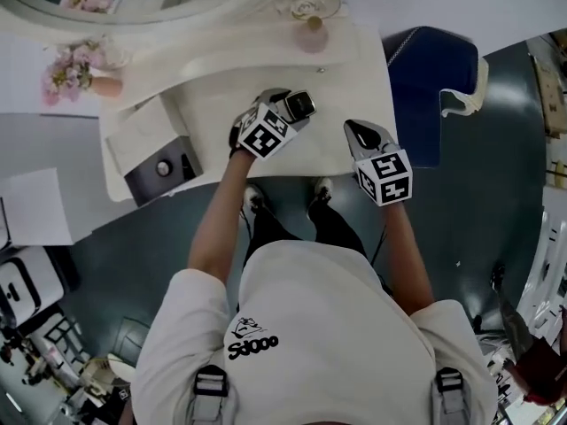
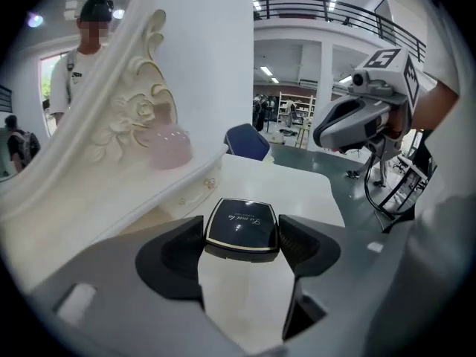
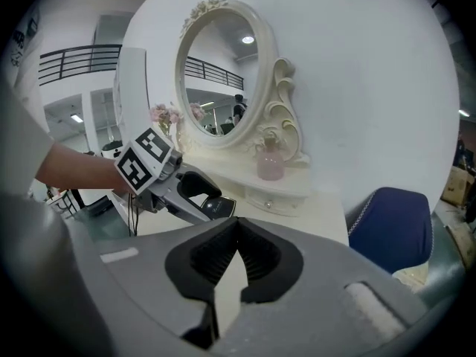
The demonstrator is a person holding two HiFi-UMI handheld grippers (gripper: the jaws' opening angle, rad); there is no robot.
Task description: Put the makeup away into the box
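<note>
A flat black compact with a pale rim sits between the pads of my left gripper, shut on it a little above the white dressing table. In the left gripper view the compact fills the gap, and both pads touch its sides. In the right gripper view it hangs clear of the tabletop. A dark grey box with a white lid beside it stands at the table's left front corner. My right gripper hovers over the table's right front edge, shut and empty, its tips meeting.
A pink perfume bottle stands on the raised shelf under the oval mirror. Pink flowers are at the far left. A blue chair is right of the table. The person's legs are against the table's front edge.
</note>
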